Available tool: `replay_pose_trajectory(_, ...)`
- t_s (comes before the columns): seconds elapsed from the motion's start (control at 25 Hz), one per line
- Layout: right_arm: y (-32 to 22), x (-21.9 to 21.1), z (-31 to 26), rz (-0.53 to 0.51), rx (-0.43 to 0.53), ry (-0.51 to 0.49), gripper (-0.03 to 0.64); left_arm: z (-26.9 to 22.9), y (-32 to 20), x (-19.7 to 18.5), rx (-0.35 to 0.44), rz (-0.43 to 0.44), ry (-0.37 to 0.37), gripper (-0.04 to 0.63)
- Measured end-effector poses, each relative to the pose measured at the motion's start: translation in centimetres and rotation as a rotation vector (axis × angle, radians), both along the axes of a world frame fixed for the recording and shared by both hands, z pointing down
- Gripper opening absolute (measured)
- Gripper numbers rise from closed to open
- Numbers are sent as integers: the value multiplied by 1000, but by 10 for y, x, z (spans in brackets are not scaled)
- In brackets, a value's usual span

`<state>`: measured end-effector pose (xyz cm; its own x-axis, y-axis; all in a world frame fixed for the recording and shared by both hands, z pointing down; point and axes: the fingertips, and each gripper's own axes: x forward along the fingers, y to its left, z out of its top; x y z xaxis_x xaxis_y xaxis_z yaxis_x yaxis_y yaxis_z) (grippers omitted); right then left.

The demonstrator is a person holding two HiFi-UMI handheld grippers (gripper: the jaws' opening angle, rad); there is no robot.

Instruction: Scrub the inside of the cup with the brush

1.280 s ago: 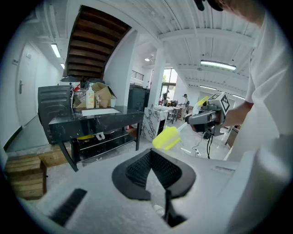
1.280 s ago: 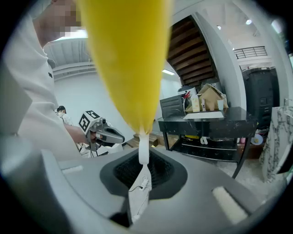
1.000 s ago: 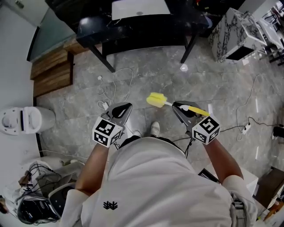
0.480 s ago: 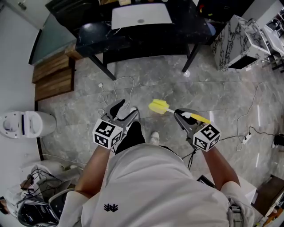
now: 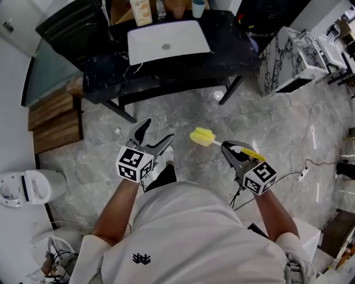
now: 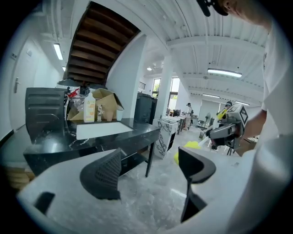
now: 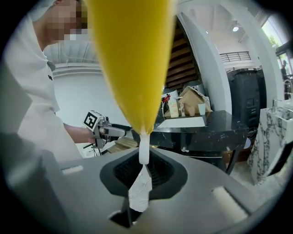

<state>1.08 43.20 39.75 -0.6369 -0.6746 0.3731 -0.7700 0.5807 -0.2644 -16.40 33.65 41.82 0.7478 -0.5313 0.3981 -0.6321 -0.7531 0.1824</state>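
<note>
My left gripper [image 5: 157,132] is held over the floor in front of the person, and its jaws are opening with nothing between them; the left gripper view shows that gripper [image 6: 149,160] with a wide empty gap. My right gripper [image 5: 230,148] is shut on the brush [image 5: 202,136], which has a yellow sponge head and points up and left. In the right gripper view the brush [image 7: 132,55] rises from the shut jaws [image 7: 143,167]. A small pale cup [image 5: 198,8] stands at the back of the black table [image 5: 233,39], far from both grippers. It also appears as the cup [image 7: 202,109].
A white sink basin [image 5: 166,40] is set in the black table, with a carton [image 5: 141,11] and a cardboard box behind it. A marble-patterned cabinet [image 5: 285,50] stands to the right. Wooden steps [image 5: 52,119] and a white appliance [image 5: 25,187] are left. Cables [image 5: 302,169] lie on the floor.
The left gripper's jaws have gone from shut to wide open. The person has stepped toward the table, so the sink and cup are now in view. The brush stays held.
</note>
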Motion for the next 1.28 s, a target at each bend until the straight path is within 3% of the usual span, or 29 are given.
replay_pose_trajectory(0.24, -84, -20, -15, 56, 30, 18, 44, -13, -96, -4, 51, 81, -20, 397)
replay_pose_trajectory(0.6, -159, -31, -21, 63, 27, 12, 44, -3, -198, 0, 58, 60, -48, 394)
replay_pose_trajectory(0.84, -226, -3, -24, 28, 60, 4, 44, -3, -266, 36, 82, 38, -42, 388)
replay_pose_trajectory(1.28, -384, 97, -29, -82, 64, -36, 44, 10, -423, 133, 70, -115, -72, 380)
